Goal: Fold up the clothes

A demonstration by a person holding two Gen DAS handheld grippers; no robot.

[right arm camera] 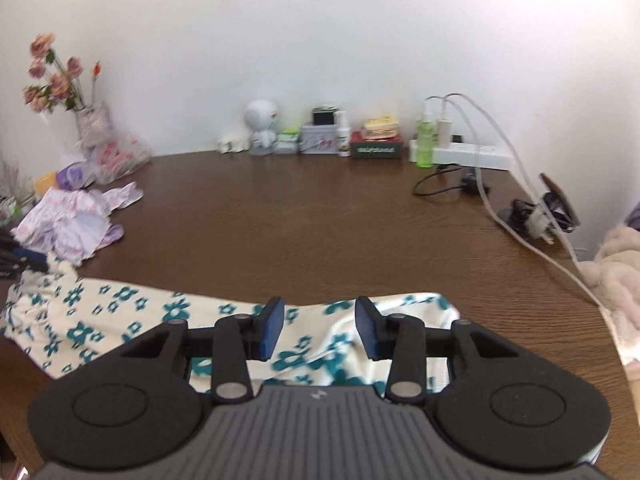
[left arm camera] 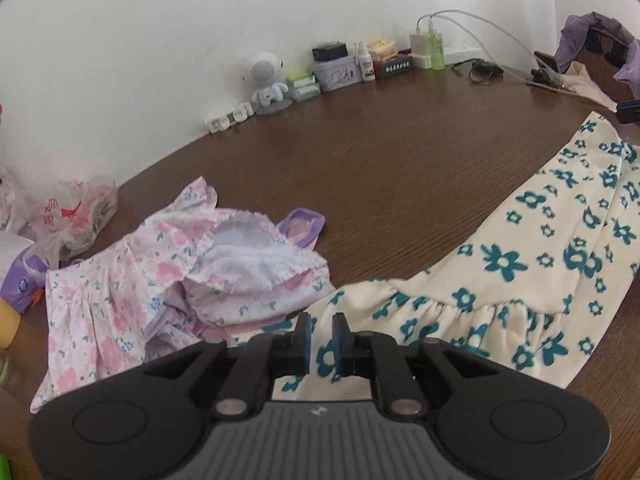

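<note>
A cream garment with teal flowers point(left arm camera: 520, 280) lies stretched across the brown table point(left arm camera: 400, 152). My left gripper point(left arm camera: 321, 320) is at its gathered left end, fingers drawn close with the cloth pinched between the blue pads. In the right wrist view that end point(right arm camera: 60, 270) bunches up toward the left gripper's pads. My right gripper point(right arm camera: 319, 312) hovers open over the garment's right end point(right arm camera: 420, 308), nothing between its fingers. A crumpled pink floral garment point(left arm camera: 140, 280) lies just left of the cream one.
Along the wall stand a white figurine point(right arm camera: 262, 124), boxes, a green spray bottle point(right arm camera: 425, 144) and a power strip point(right arm camera: 472, 156) with cables. A plastic bag point(left arm camera: 72, 212) and a vase of flowers point(right arm camera: 90, 120) are at the left; a fluffy pink cloth point(right arm camera: 616, 268) lies at the right.
</note>
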